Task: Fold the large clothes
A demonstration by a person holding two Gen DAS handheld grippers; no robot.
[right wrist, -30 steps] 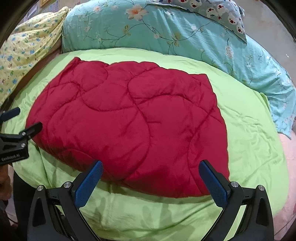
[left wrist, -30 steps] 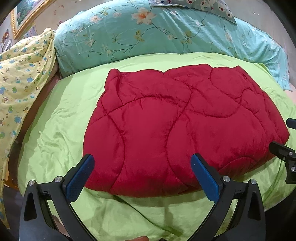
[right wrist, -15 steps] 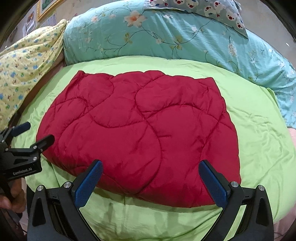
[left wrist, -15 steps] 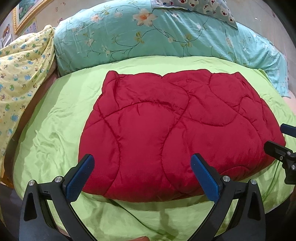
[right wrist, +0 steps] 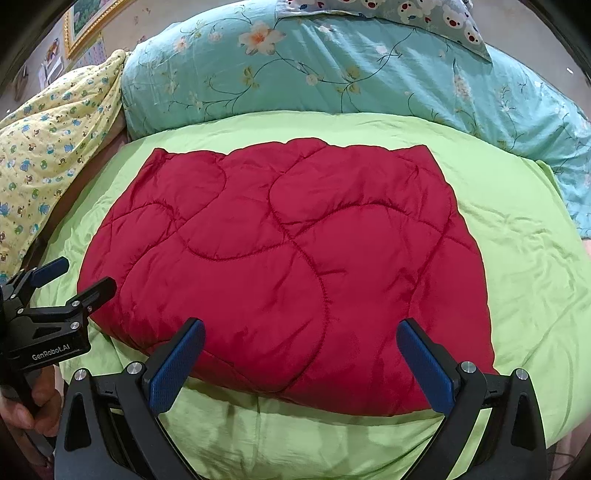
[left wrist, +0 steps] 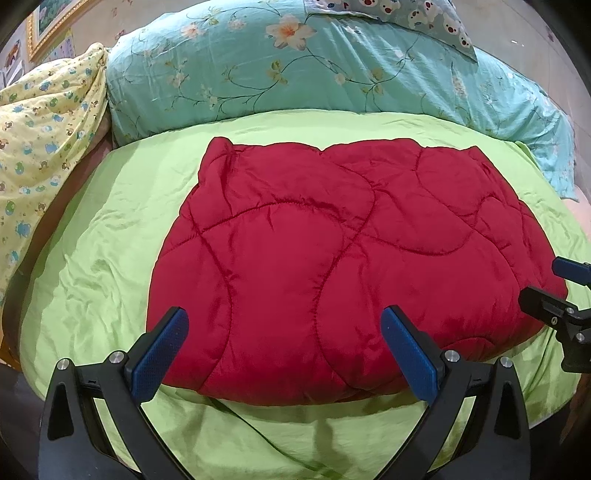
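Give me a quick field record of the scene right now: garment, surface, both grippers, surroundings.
garment: red quilted garment, lying in a flat, compact rectangle
surface: green sheet on a bed, wrinkled
left gripper: open, empty, near the garment's near edge
right gripper: open, empty, near the same near edge
contact: neither gripper holds fabric
behind garment: teal floral duvet, bear-print pillow on top of it
left side: yellow printed blanket
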